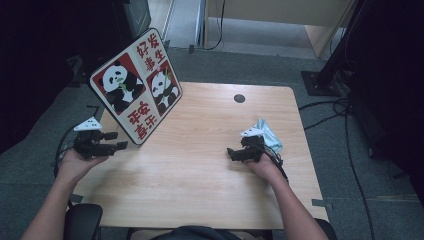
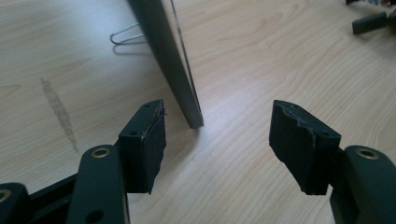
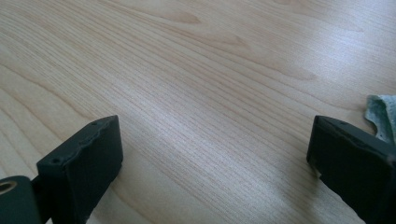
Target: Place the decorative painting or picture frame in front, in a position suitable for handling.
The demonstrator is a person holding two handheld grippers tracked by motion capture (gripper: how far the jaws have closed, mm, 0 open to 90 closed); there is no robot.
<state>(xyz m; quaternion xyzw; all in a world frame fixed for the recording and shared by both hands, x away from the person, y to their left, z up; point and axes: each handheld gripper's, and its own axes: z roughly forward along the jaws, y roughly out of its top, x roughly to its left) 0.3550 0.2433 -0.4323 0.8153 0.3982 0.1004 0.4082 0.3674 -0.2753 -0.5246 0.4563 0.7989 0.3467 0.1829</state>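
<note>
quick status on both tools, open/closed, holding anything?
Left tool: open, holding nothing; the panda board's corner sits ahead, between its jaws, untouched.
Right tool: open, holding nothing.

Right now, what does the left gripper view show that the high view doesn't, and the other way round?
Left gripper view: the panda board's thin edge resting on the table beyond the open left claw, plus its wire stand.
High view: the board's printed pandas and red characters, and a pale blue cloth beside the right claw.
Both: the board, the wooden table and the left claw.

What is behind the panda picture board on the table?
Behind the panda board, the left gripper view shows a wire stand leg resting on the table. The board's edge covers the rest of the stand.
</note>
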